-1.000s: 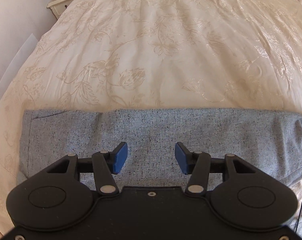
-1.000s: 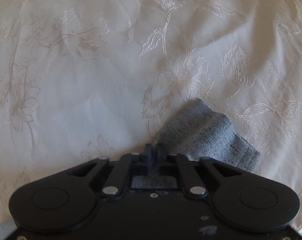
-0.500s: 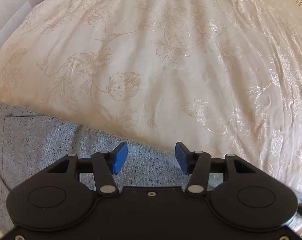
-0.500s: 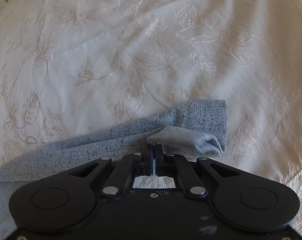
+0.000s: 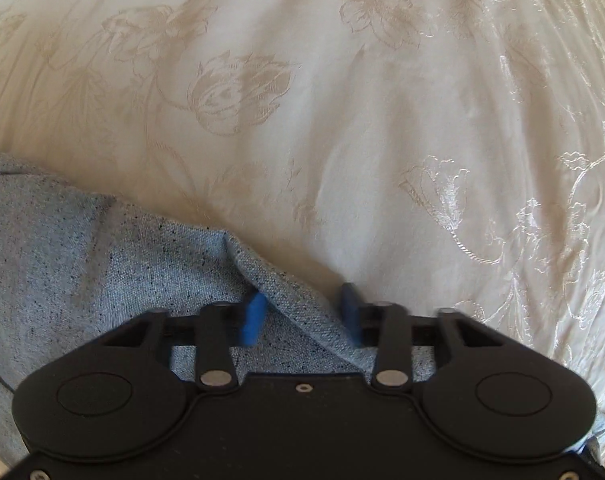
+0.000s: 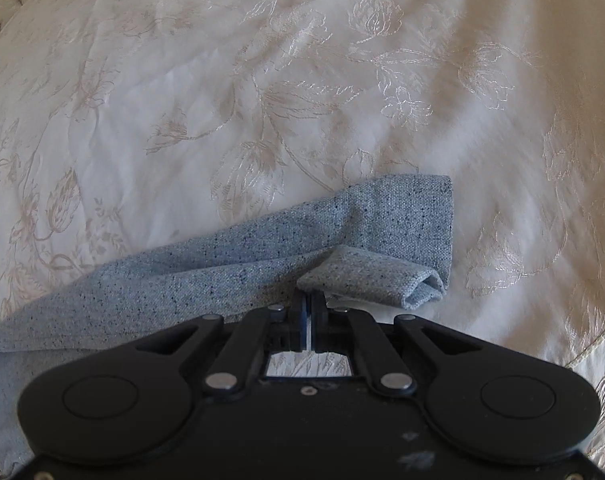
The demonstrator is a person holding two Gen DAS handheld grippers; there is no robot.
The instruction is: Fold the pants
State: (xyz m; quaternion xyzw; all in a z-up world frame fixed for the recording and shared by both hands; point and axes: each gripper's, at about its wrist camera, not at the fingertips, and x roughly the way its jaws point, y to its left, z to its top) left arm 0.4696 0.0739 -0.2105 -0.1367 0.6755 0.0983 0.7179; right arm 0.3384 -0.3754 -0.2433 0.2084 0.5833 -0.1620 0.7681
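since the earlier frame the left tongs (image 5: 302, 314) have dropped closer to the bed and their jaws have just been closing, a raised ridge of the grey pants (image 5: 102, 272) between the blue pads, lower centre. right tongs (image 6: 307, 312) sit pressed together, pinching a pants corner at lower centre. beyond, the leg end lies folded on the cream floral bedspread (image 6: 262, 80).

Count: 1 pr grey pants (image 6: 230, 268); 1 cream floral bedspread (image 5: 342, 140); 2 grippers, left gripper (image 5: 302, 312) + right gripper (image 6: 308, 312), 2 jaws ea.
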